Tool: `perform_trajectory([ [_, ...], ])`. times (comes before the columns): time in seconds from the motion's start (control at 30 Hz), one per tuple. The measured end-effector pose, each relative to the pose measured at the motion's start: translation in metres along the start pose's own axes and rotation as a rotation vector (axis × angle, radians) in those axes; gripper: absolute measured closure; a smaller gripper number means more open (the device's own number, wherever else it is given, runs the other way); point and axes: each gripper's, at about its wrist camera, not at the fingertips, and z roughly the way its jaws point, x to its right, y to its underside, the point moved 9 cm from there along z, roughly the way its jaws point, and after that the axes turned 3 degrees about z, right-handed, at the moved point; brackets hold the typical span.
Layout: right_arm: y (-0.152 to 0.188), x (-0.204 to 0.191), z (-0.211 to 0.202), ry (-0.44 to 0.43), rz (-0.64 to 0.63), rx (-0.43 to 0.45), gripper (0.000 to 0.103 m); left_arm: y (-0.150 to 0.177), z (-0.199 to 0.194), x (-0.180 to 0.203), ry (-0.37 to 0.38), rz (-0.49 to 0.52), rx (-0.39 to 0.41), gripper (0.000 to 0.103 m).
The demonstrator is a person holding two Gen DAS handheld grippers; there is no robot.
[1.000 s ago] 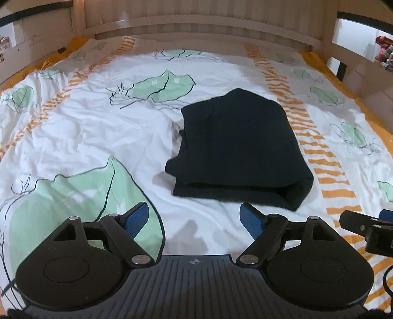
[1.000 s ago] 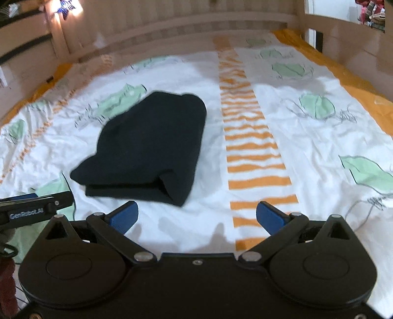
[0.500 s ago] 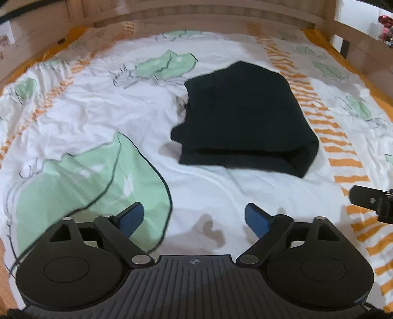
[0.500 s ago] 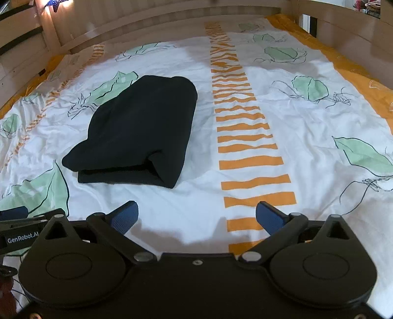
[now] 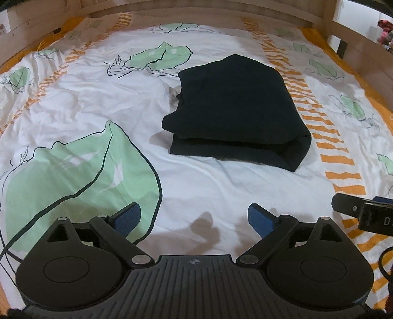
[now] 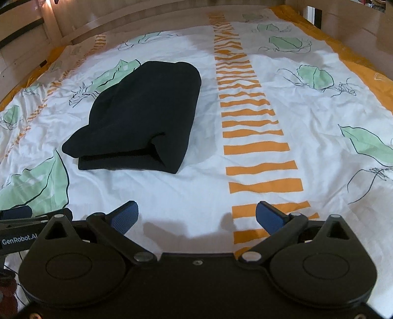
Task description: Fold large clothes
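Your left hand-held gripper [image 5: 194,217] hovers over the bed sheet [image 5: 98,105] with its blue pads spread apart and nothing between them. Your right hand-held gripper [image 6: 196,216] is likewise spread wide and holds nothing. The black garment [image 5: 235,108] lies folded into a thick, roughly rectangular bundle on the sheet, well ahead of both grippers and touched by neither. Its layered open edges face you, with the rounded fold on its right side. Just right of the garment runs the orange striped band [image 6: 248,115]; to its left lies a large green leaf print [image 5: 81,171]. A wooden bed frame [image 5: 221,12] stands beyond the garment.
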Motion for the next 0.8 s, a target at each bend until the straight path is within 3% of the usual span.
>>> perform_trajectory([
  [0.8,0.0047,-0.0029,0.0052,-0.015,0.007,-0.026,0.002,-0.0037,-0.001,-0.0082,-0.031,-0.007,0.019,0.008],
])
